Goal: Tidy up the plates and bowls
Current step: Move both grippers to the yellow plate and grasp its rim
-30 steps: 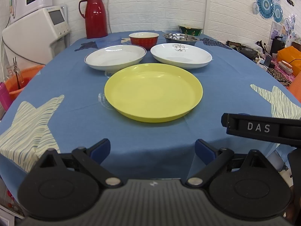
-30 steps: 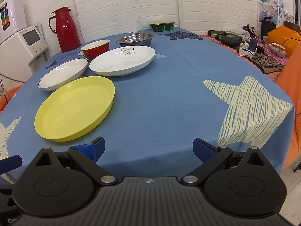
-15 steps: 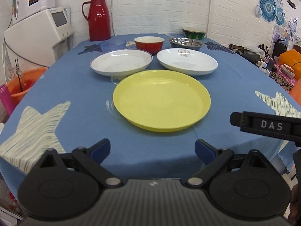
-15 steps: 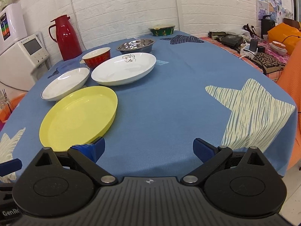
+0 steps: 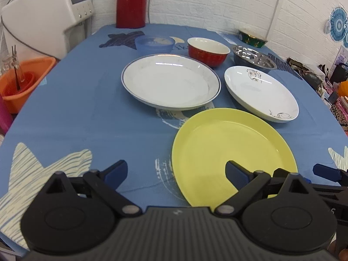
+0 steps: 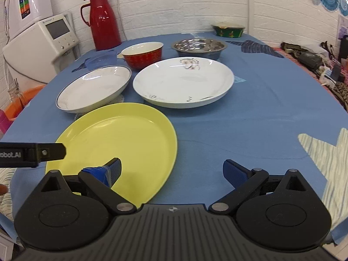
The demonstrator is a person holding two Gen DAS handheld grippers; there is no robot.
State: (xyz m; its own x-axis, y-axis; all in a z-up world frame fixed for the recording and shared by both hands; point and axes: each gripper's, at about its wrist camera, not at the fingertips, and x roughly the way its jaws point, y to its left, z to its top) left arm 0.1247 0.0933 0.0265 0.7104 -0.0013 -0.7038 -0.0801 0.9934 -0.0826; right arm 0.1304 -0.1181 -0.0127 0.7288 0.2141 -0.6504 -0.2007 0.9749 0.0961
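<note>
Both grippers have closed in on the yellow plate at table's 6 o'clock, left gripper and right gripper both spread wide and empty, straddling its near rim, so pickup for stacking looks imminent.

Yellow plate lies flat nearest, empty.

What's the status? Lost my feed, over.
Left tool open, right tool open, both empty. Round yellow plastic plate nearest, untouched on blue tablecloth. Nothing blocking it.
</note>
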